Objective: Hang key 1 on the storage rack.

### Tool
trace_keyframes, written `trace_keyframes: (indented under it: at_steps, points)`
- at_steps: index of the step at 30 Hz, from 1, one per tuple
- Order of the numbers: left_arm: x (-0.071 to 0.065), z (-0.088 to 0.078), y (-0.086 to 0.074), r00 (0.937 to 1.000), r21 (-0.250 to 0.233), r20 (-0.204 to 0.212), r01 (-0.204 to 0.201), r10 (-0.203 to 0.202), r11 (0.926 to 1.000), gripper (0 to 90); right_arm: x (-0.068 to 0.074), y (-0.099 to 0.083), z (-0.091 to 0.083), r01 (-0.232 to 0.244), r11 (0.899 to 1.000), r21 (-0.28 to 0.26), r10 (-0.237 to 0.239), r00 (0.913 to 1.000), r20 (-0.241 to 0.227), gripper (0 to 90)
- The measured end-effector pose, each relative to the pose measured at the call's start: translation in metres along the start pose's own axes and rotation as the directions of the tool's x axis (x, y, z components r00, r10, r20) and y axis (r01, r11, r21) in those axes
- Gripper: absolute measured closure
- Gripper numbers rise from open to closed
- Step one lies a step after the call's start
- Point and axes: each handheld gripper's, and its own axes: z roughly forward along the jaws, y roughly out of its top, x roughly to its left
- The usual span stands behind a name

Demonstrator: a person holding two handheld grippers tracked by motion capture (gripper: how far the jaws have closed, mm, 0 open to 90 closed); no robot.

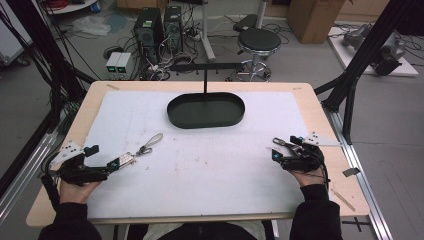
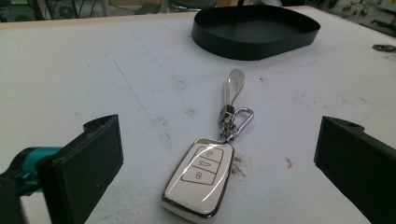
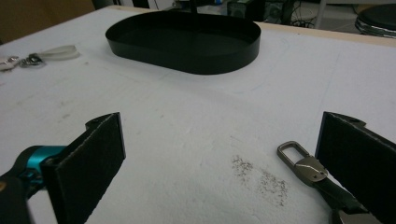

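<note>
A white car key fob (image 2: 200, 179) with a chrome edge lies flat on the white mat (image 1: 200, 165). A carabiner and a pale loop strap (image 2: 233, 84) run from it toward the tray. My left gripper (image 2: 217, 140) is open, its jaws wide on either side of the fob and not touching it. In the high view the fob (image 1: 126, 161) sits just past the left gripper (image 1: 103, 156). My right gripper (image 3: 222, 135) is also open. A grey metal clip on a dark strap (image 3: 303, 165) lies close against its right jaw; in the high view that clip (image 1: 279, 142) lies by the right gripper (image 1: 286, 148).
A black oval tray (image 1: 206, 111) stands at the back middle of the mat, with a thin black post rising behind it. The wooden table edge (image 1: 310, 90) frames the mat. A stool, computer cases and cables are on the floor beyond.
</note>
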Motion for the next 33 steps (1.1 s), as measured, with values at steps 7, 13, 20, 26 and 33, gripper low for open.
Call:
trace_keyframes:
  at_steps: [7, 13, 20, 26, 33]
  points:
    - [-0.007, 0.005, 0.002, 0.9995, 0.026, 0.006, -0.031, 0.031, 0.9992, 1.7, 0.002, -0.001, 0.004, 0.017, 0.999, 0.034, -0.017, 0.9998, -0.012, 0.8]
    - [-0.004, 0.005, 0.004, 0.9998, 0.049, 0.004, -0.022, 0.022, 0.9985, 1.7, 0.002, -0.001, 0.001, 0.010, 0.999, 0.042, -0.010, 0.9999, -0.010, 0.8]
    - [-0.006, 0.006, 0.016, 0.9997, 0.068, 0.001, -0.026, 0.026, 0.9973, 1.7, -0.001, -0.002, -0.002, 0.002, 0.998, 0.059, -0.002, 1.0000, -0.002, 0.8]
    - [-0.010, 0.017, 0.027, 0.9984, 0.125, 0.008, -0.056, 0.055, 0.9906, 1.8, 0.002, -0.002, 0.002, 0.021, 0.996, 0.085, -0.021, 0.9998, -0.007, 0.8]
    - [-0.007, 0.033, 0.035, 0.9976, 0.192, 0.015, -0.069, 0.068, 0.9790, 1.7, 0.001, -0.002, 0.002, 0.018, 0.997, 0.079, -0.018, 0.9998, -0.005, 0.8]
